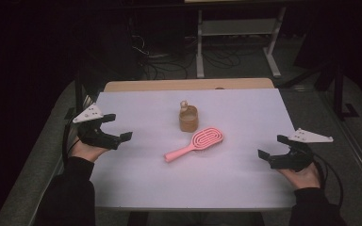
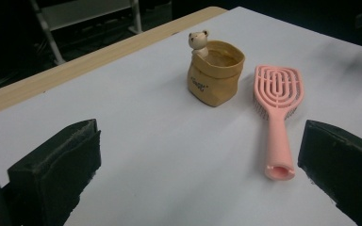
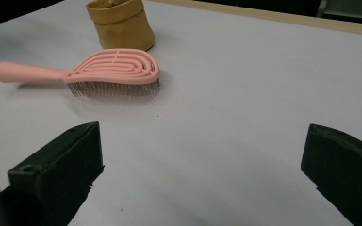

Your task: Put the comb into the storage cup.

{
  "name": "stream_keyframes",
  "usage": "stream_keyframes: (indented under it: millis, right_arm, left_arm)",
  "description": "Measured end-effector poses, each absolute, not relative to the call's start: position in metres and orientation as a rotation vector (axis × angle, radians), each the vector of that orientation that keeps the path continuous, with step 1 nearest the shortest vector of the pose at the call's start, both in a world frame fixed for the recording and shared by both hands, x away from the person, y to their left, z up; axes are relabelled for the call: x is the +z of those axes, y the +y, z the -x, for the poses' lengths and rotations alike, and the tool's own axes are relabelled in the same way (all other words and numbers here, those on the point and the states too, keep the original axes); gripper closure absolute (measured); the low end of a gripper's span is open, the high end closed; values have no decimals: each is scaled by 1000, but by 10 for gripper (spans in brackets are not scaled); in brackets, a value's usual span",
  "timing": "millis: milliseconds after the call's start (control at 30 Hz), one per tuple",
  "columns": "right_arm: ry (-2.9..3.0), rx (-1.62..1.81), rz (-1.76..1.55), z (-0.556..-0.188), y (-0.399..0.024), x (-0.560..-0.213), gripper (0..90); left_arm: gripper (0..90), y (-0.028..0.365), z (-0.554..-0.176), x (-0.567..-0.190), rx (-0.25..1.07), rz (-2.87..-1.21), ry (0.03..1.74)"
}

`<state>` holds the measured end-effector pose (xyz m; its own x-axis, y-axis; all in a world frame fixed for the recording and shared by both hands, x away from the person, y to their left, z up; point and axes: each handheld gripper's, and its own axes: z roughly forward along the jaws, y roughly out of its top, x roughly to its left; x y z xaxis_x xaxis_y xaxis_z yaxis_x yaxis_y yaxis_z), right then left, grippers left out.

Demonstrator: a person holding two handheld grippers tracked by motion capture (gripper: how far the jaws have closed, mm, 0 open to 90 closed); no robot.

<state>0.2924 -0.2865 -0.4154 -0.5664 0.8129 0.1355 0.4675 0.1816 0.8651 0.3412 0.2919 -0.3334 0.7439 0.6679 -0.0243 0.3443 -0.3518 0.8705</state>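
Nearest in the high view, the left gripper (image 1: 115, 126) sits at nine o'clock on the white table (image 1: 245, 188) and the right gripper (image 1: 272, 146) at four o'clock, each in a hand with a dark sleeve, and both are released, jaws spread wide with nothing between them. Just past them, at the table's centre, lies the pink hairbrush (image 1: 195, 143), bristles down, handle pointing toward seven o'clock and head toward one o'clock. Farther on, at twelve o'clock from the brush and just beside its head, stands the tan pouch (image 1: 188, 118), upright and open-topped, with a small bear figure (image 2: 198, 39) peeking over its far rim.
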Motion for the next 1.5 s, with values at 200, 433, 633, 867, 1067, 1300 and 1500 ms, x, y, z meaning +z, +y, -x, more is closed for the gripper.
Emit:
stream_keyframes:
  millis: [200, 433, 633, 867, 1067, 1300, 1500]
  right_arm:
    - [2109, 1340, -1212, -292, -286, -415, 0]
    - [2110, 1341, -1209, -292, -286, -415, 0]
    - [2105, 1344, -1208, -291, -287, -415, 0]
    - [2111, 1342, -1209, -292, -287, -415, 0]
    - [2111, 1343, -1211, -291, -287, -415, 0]
    - [2111, 1343, -1212, -291, -287, -415, 0]
    - [2113, 1341, -1212, -291, -287, -415, 0]
  left_arm:
    - [0, 284, -345, -330, 392, -1986, 750]
    - [0, 272, -349, -324, 382, -2002, 722]
    - [0, 265, -352, -324, 366, -2027, 710]
    - [0, 255, -358, -323, 347, -2061, 692]
    - [0, 248, -360, -323, 338, -2078, 674]
    - [0, 238, -364, -326, 317, -2114, 660]
    - [0, 231, -366, -328, 306, -2130, 647]
